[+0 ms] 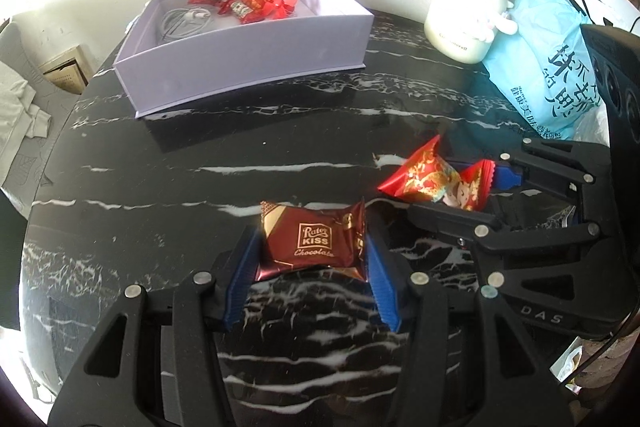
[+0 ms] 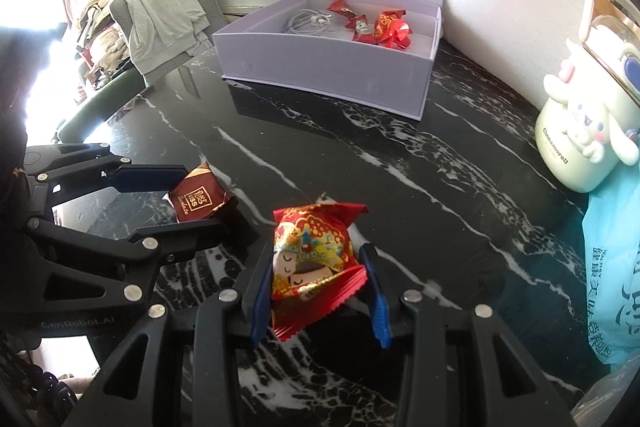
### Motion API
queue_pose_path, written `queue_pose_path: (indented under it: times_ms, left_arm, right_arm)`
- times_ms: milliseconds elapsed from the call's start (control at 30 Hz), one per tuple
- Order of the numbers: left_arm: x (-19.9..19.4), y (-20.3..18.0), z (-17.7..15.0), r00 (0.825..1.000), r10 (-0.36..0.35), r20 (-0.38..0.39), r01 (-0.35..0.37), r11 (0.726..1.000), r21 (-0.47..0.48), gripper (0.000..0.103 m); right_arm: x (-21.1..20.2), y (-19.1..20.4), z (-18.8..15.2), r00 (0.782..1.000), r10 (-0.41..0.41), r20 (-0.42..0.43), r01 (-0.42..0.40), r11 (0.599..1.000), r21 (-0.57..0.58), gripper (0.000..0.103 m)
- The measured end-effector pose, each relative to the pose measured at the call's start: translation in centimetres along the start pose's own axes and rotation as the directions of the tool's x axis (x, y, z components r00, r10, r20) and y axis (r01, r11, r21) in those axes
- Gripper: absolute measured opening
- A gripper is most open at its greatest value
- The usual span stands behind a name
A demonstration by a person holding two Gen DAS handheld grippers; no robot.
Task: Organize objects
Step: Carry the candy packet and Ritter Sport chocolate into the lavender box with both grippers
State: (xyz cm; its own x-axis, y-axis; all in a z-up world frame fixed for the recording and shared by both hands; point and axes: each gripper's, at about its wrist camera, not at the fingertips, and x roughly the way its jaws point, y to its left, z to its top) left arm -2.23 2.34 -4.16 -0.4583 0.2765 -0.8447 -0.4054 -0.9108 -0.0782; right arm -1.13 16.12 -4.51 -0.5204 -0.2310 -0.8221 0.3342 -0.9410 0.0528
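Observation:
A dark red Kiss chocolate packet (image 1: 314, 241) sits between the blue pads of my left gripper (image 1: 312, 239), which is shut on it just over the black marble table (image 1: 200, 155). My right gripper (image 2: 316, 255) is shut on a red and gold candy packet (image 2: 312, 247) with a cartoon figure. Each gripper shows in the other's view: the right gripper (image 1: 456, 193) with the red candy (image 1: 424, 177), the left gripper (image 2: 202, 197) with the chocolate (image 2: 198, 203). An open white box (image 1: 240, 67) (image 2: 320, 67) at the back holds red candies (image 1: 248, 1) (image 2: 376, 23) and a white cable (image 1: 180, 21) (image 2: 308, 21).
A cream Cinnamoroll mug (image 1: 468, 7) (image 2: 580, 131) and a light blue printed bag (image 1: 548, 67) (image 2: 616, 287) stand on the right side. A black speaker (image 1: 616, 75) is behind the bag. Past the table's left edge a chair carries grey clothes (image 2: 160, 15).

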Motion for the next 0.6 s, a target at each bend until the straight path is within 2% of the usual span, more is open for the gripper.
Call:
queue_pose_path:
  times_ms: [600]
  left_arm:
    - [-4.3,1.8,1.3,0.998,0.048,0.051,-0.045,0.997,-0.058,0.051]
  right_arm:
    - [-4.1,1.8,2.8,0.998,0.026,0.058,-0.025,0.999,-0.026,0.041]
